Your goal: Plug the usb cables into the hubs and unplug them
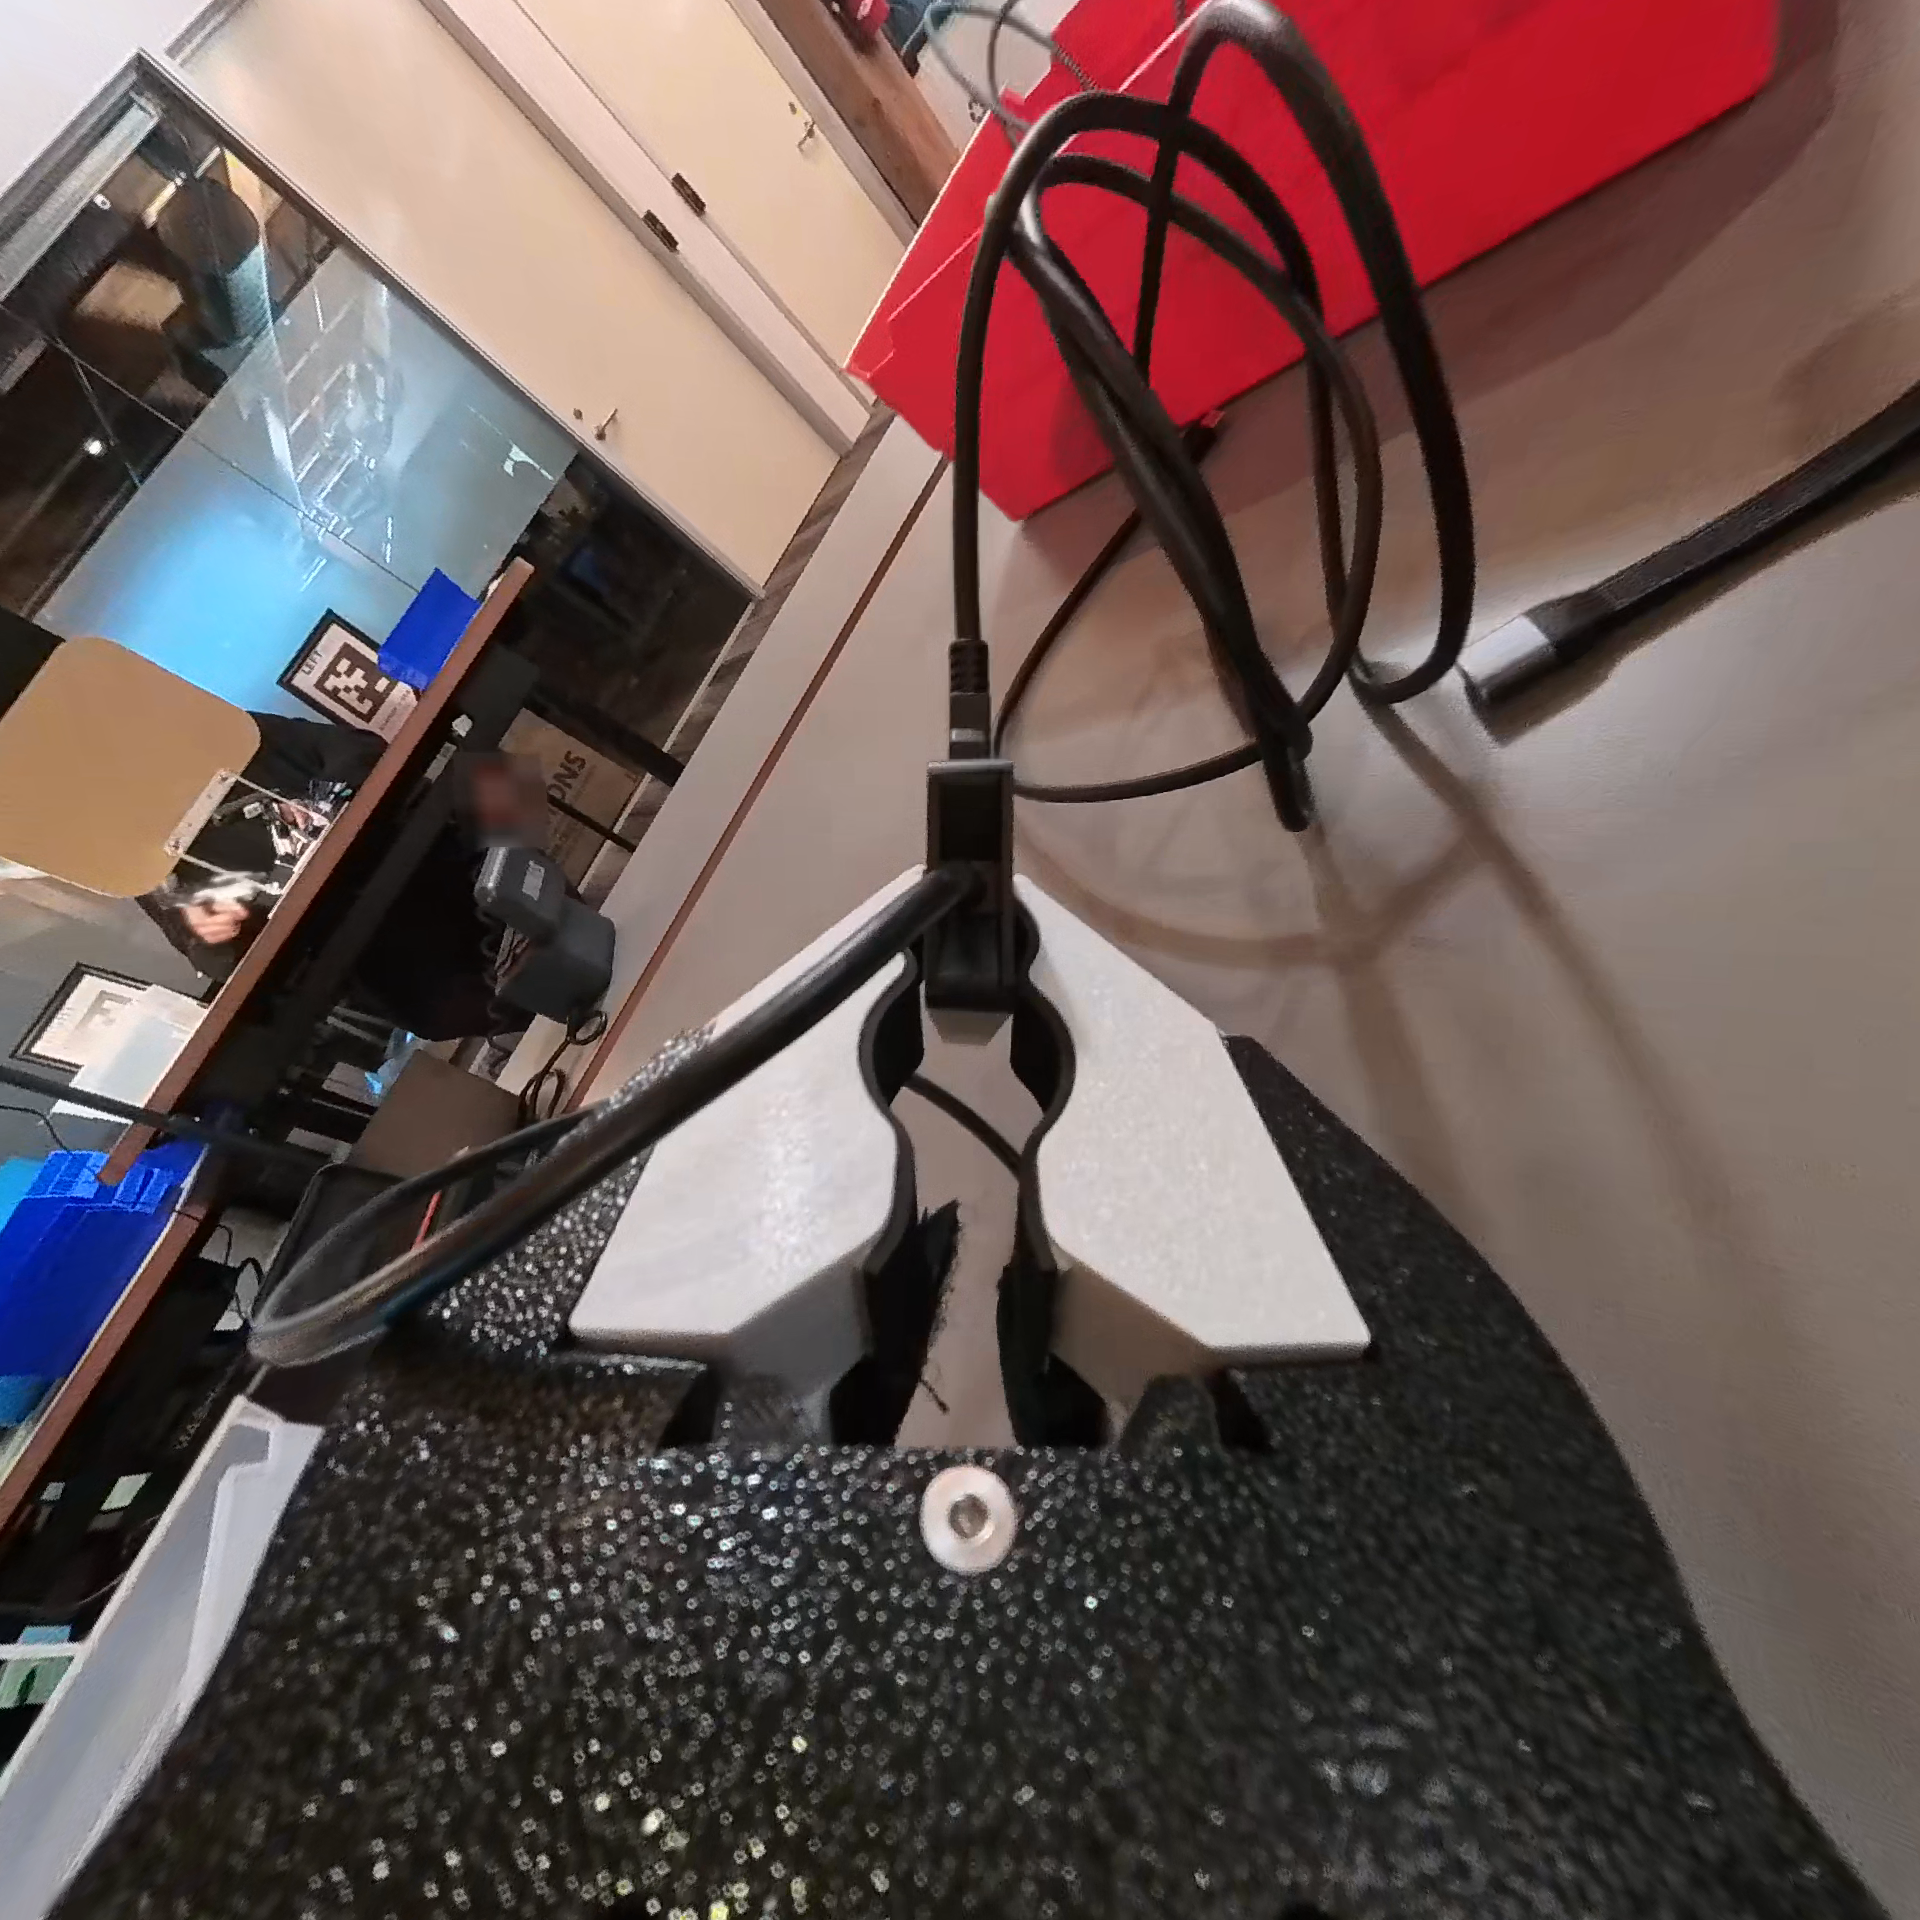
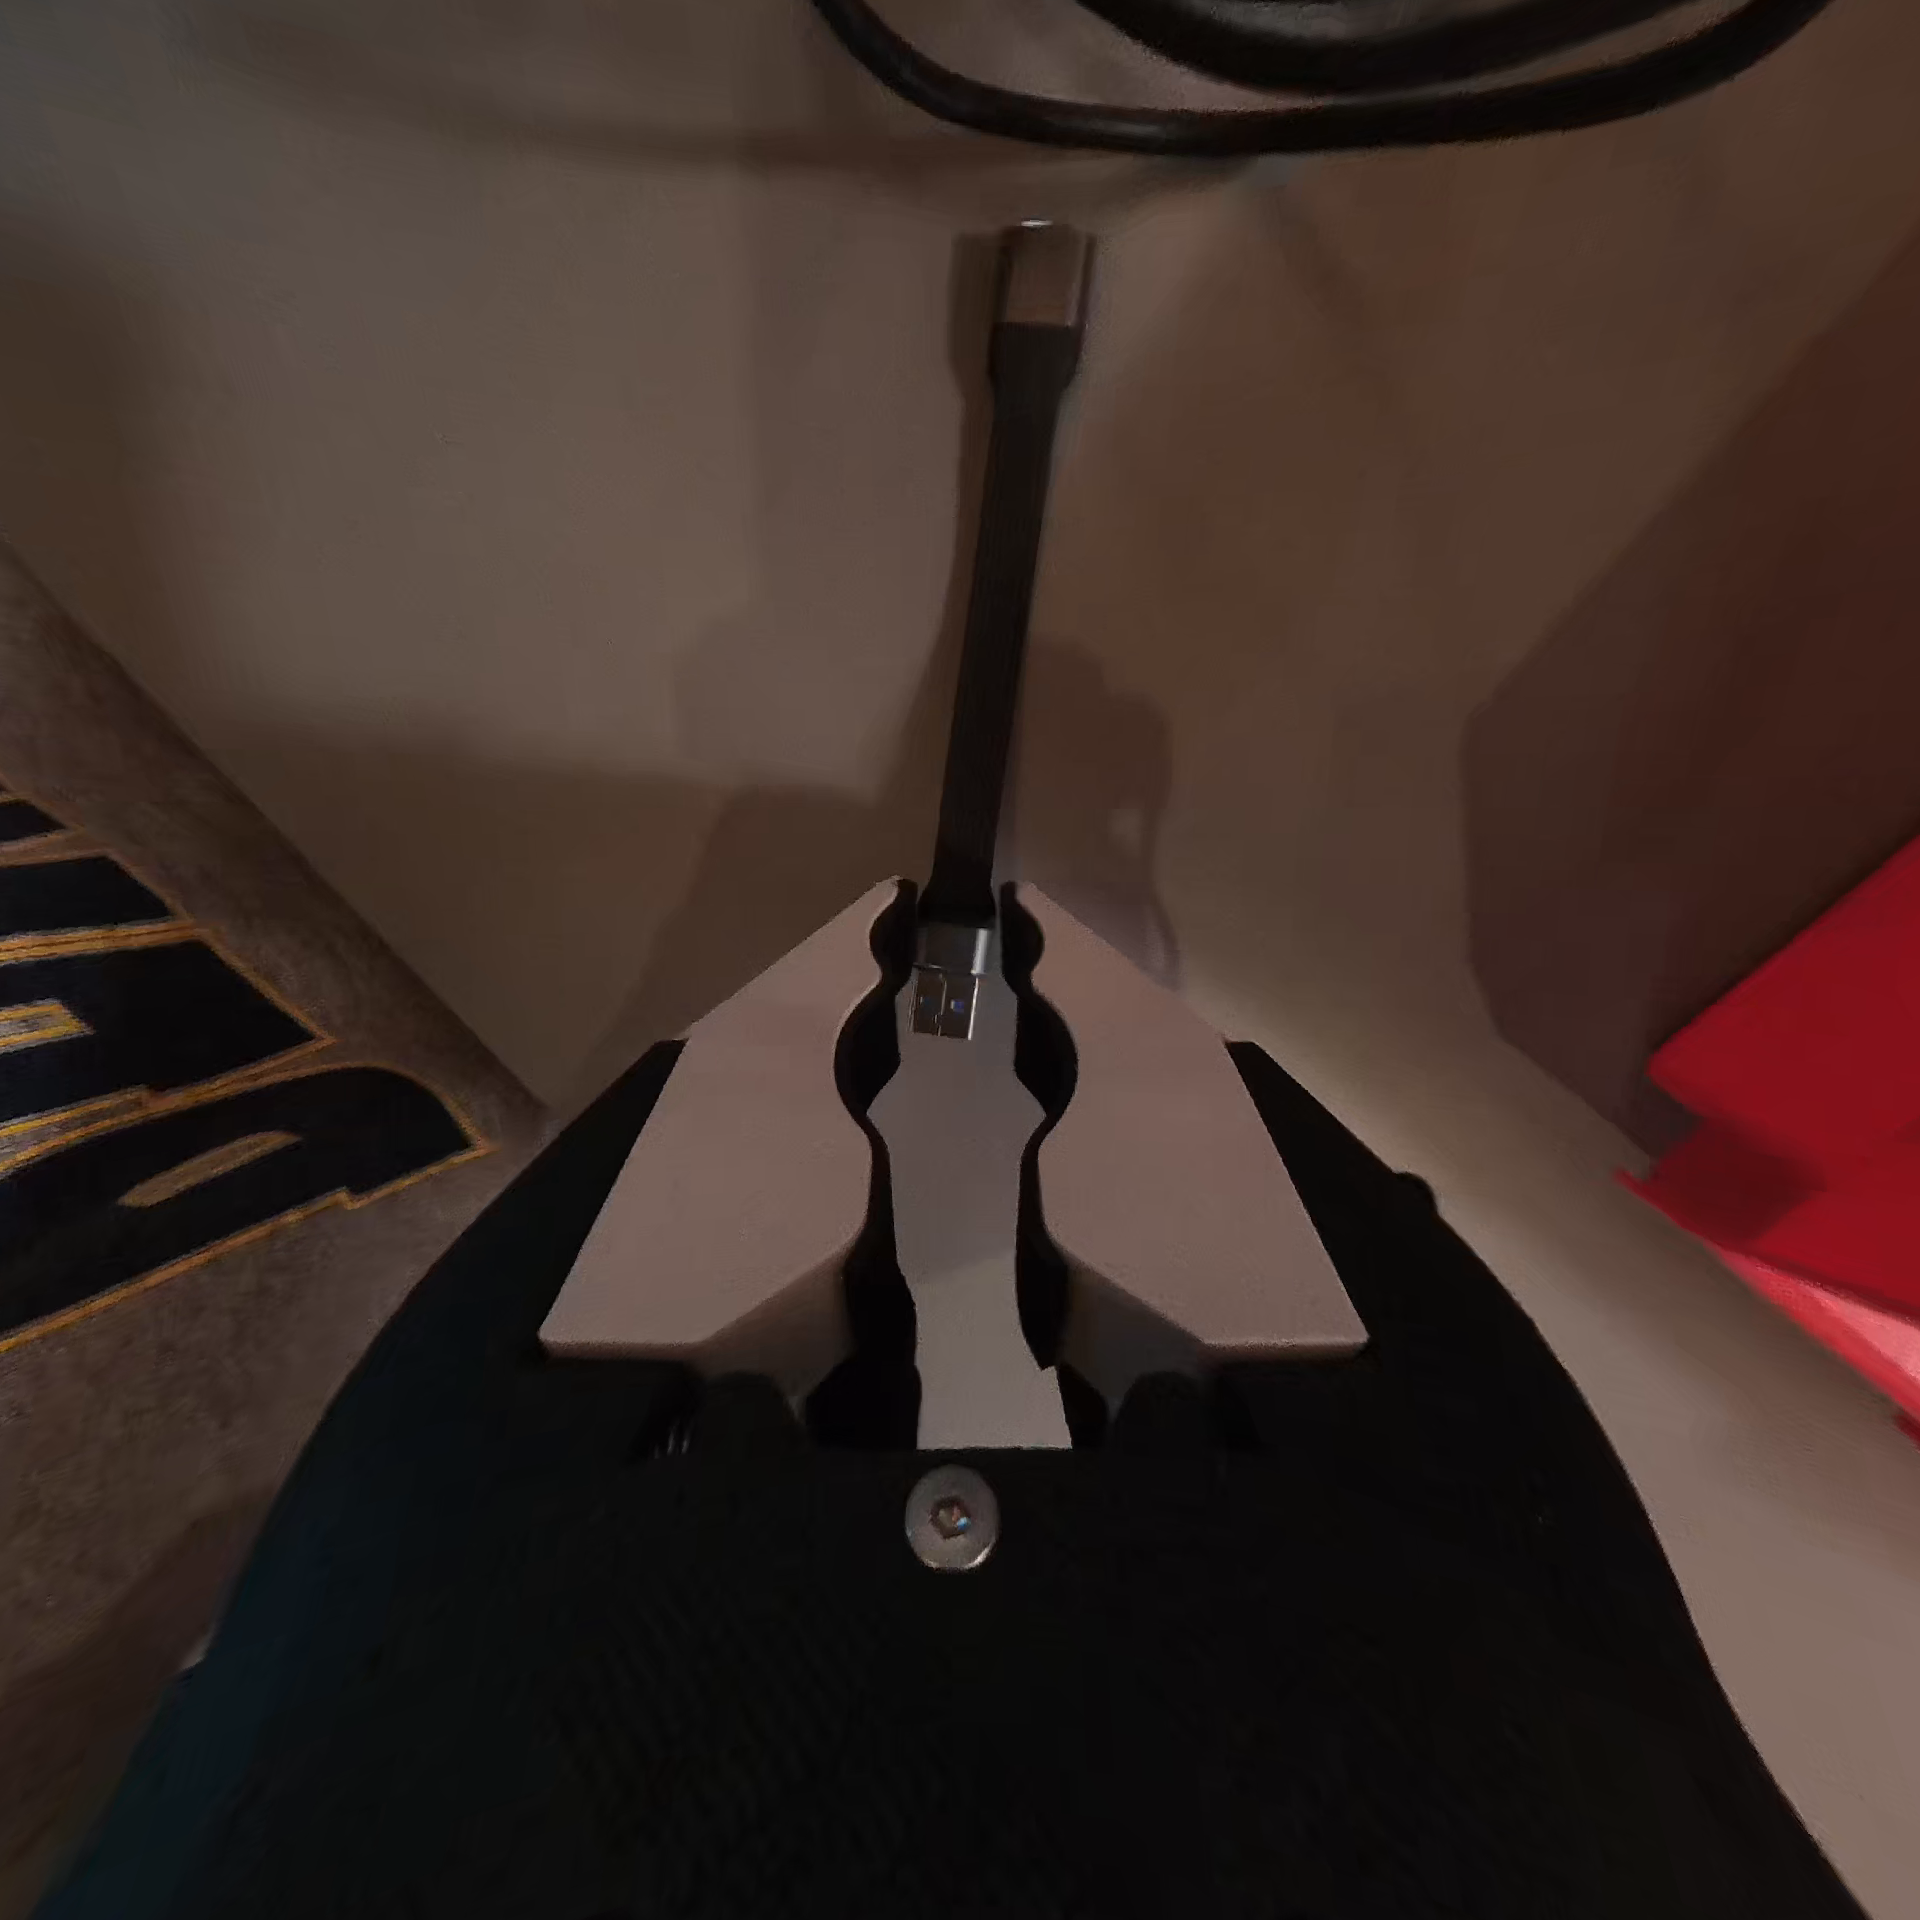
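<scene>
My left gripper [image 1: 971, 909] is shut on a small black hub [image 1: 968, 810] and holds it above the beige table [image 1: 1558, 1039]. A black USB cable's plug [image 1: 966, 686] sits in the hub's far end, and its cable loops [image 1: 1226, 312] rise above. The hub's own thin lead [image 1: 644, 1132] trails off to the left. My right gripper [image 2: 956, 904] is shut on the silver USB-A end [image 2: 945, 987] of a short flat black cable [image 2: 997, 623]. Its other silver end [image 2: 1042, 275] lies on the table, and also shows in the left wrist view [image 1: 1512, 660].
A red bin [image 1: 1351, 208] stands at the table's far side and shows at the right of the right wrist view [image 2: 1787, 1091]. A black cable loop [image 2: 1143, 125] lies beyond the short cable. A grey garment [image 2: 156, 1039] is at the left. A person [image 1: 447, 904] sits at another desk.
</scene>
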Demonstrator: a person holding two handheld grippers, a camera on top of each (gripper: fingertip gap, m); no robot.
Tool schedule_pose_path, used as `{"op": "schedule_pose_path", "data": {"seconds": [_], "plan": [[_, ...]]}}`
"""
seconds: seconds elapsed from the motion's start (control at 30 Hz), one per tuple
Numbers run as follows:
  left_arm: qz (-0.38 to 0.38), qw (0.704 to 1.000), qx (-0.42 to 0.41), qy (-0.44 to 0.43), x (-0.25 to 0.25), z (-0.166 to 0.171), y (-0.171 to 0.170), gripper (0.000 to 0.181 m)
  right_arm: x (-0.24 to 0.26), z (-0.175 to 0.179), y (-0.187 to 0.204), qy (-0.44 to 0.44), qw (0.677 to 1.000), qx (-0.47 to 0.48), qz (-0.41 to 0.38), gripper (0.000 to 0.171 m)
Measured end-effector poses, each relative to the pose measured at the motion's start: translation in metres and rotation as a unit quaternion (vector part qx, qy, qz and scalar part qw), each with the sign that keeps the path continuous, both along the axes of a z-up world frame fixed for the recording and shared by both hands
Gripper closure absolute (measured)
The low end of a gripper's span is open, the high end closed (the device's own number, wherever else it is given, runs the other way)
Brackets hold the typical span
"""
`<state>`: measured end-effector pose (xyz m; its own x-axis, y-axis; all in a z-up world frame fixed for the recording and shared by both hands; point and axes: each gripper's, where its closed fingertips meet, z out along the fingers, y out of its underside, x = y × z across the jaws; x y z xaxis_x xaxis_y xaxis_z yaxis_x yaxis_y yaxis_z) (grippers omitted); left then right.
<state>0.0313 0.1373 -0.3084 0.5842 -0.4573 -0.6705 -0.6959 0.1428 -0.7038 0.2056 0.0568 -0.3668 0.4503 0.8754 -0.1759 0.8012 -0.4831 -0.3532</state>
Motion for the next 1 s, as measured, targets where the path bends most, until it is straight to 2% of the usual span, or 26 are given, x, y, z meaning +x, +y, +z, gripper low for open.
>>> {"op": "schedule_pose_path", "data": {"seconds": [0.07, 0.2, 0.33, 0.47, 0.53, 0.57, 0.6, 0.7, 0.8, 0.87, 1.0], "plan": [[-0.009, 1.0, 0.001, 0.004, 0.005, -0.001, -0.003, 0.172, 0.008, 0.0, 0.002, -0.016, 1.0, 0.013, 0.002, 0.146], [-0.025, 1.0, 0.007, 0.016, 0.013, -0.001, -0.007, 0.172, 0.02, -0.005, -0.005, -0.029, 1.0, -0.006, 0.008, 0.136], [-0.028, 1.0, 0.006, 0.012, 0.013, 0.0, -0.007, 0.172, 0.016, -0.005, -0.015, -0.015, 1.0, -0.018, 0.015, 0.134], [-0.026, 1.0, 0.005, 0.003, 0.012, 0.001, -0.007, 0.172, -0.022, 0.004, -0.049, 0.068, 0.993, -0.076, 0.056, 0.132], [-0.034, 0.999, -0.002, -0.013, 0.015, 0.001, -0.009, 0.172, -0.055, 0.025, -0.083, 0.169, 0.968, -0.157, 0.097, 0.132], [-0.04, 0.999, -0.006, -0.019, 0.018, 0.001, -0.011, 0.172, -0.063, 0.033, -0.088, 0.192, 0.96, -0.174, 0.105, 0.132], [-0.043, 0.999, -0.008, -0.019, 0.019, 0.0, -0.011, 0.172, -0.066, 0.037, -0.085, 0.201, 0.959, -0.165, 0.114, 0.132], [-0.047, 0.999, -0.005, -0.014, 0.021, 0.0, -0.012, 0.172, -0.064, 0.034, -0.051, 0.183, 0.973, -0.042, 0.138, 0.133], [-0.046, 0.999, -0.005, -0.017, 0.02, 0.001, -0.012, 0.172, -0.062, 0.023, -0.016, 0.124, 0.977, 0.093, 0.148, 0.13], [-0.047, 0.999, -0.009, -0.023, 0.02, 0.001, -0.012, 0.172, -0.057, 0.016, 0.011, 0.072, 0.975, 0.174, 0.121, 0.13], [-0.051, 0.998, -0.01, -0.022, 0.021, 0.001, -0.013, 0.172, -0.051, -0.004, 0.03, 0.031, 0.978, 0.196, 0.07, 0.133]]}}
